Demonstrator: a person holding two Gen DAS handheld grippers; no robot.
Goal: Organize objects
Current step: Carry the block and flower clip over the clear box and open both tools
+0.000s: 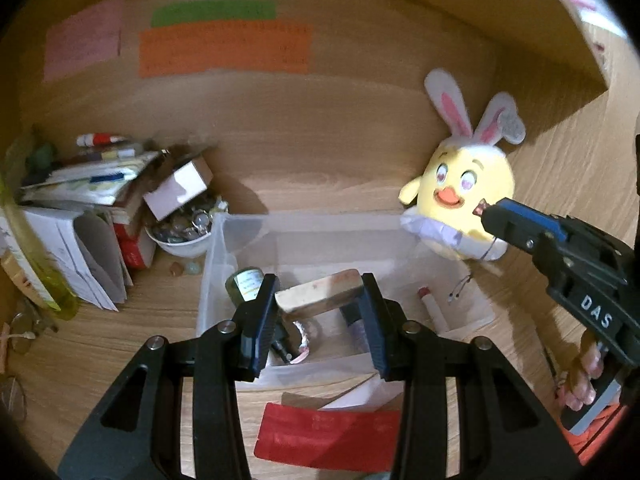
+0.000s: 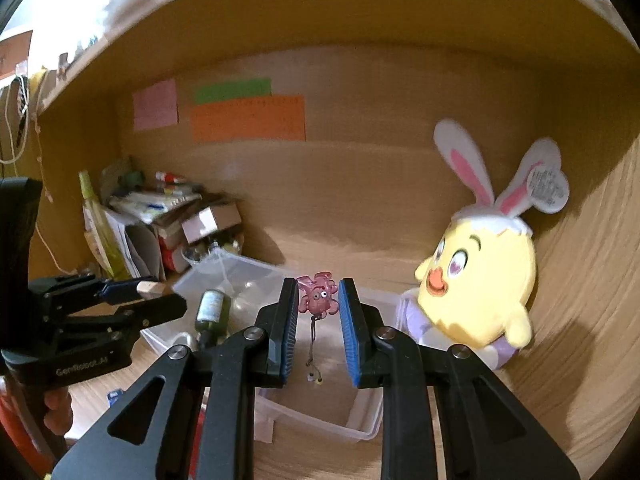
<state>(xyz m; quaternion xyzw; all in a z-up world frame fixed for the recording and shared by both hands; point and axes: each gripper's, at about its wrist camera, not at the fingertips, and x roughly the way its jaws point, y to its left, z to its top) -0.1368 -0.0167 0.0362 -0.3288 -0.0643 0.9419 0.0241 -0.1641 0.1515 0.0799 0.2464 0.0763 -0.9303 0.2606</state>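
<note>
Apparently midway, the left gripper [image 1: 318, 300] clenched a wooden block [image 1: 318, 294] over the clear bin [image 1: 240, 224] already holding a green bottle [image 1: 242, 284], the right gripper [image 2: 318, 300] pinched a pink charm [image 2: 318, 298] above it, while clutter at the far left of the desk [image 1: 328, 152] waited.

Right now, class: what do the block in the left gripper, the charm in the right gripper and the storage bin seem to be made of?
Block: probably unfinished wood; pale, matte, squared edges. Charm: likely glossy translucent pink plastic or glass, on a cord. Bin: clear, slightly frosted plastic; contents show through its walls.
</note>
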